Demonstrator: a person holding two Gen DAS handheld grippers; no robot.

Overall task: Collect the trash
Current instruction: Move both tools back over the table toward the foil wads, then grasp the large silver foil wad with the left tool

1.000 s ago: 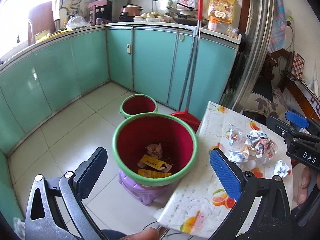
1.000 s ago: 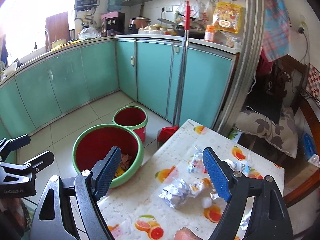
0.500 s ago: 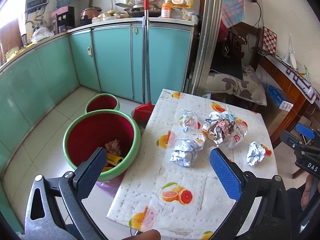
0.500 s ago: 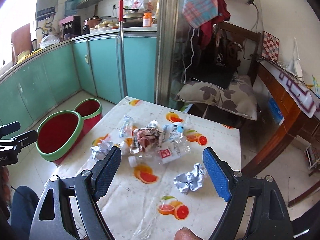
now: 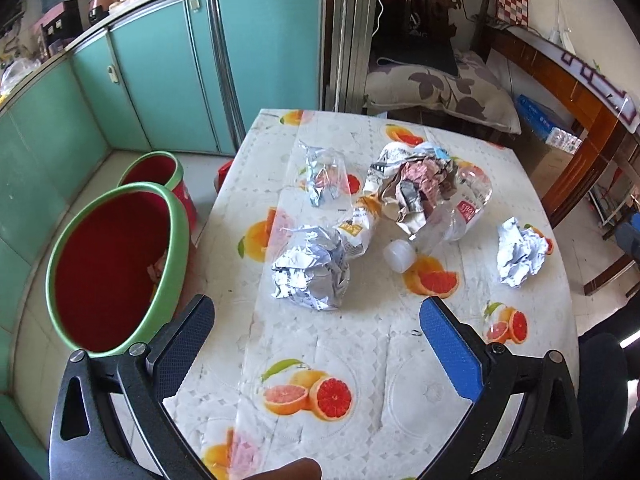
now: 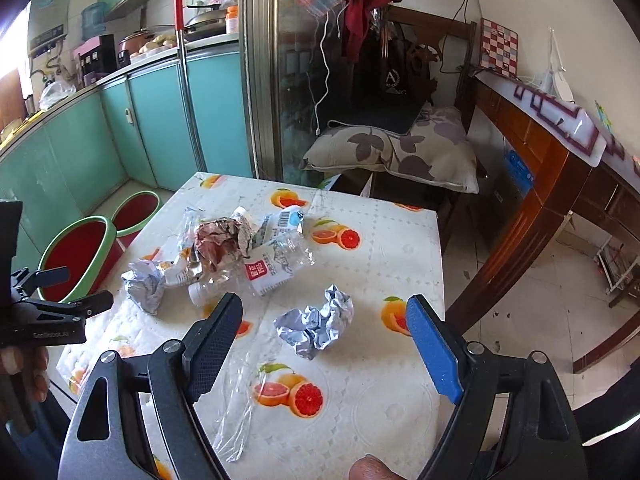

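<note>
The bin is standing on the floor just left of the surface, where the trash is lying. The crushed bottle, light and springy, is looking easiest to pinch mid-body; its red label is unreadable. The foil balls are crumpling anywhere. Left claw and right claw are both hovering apart, empty; "GenRobot.AI" is showing on the left one.

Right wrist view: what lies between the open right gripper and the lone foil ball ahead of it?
Nothing but bare fruit-print tablecloth. The right gripper is open, and the foil ball sits just beyond its fingertips, untouched.
</note>
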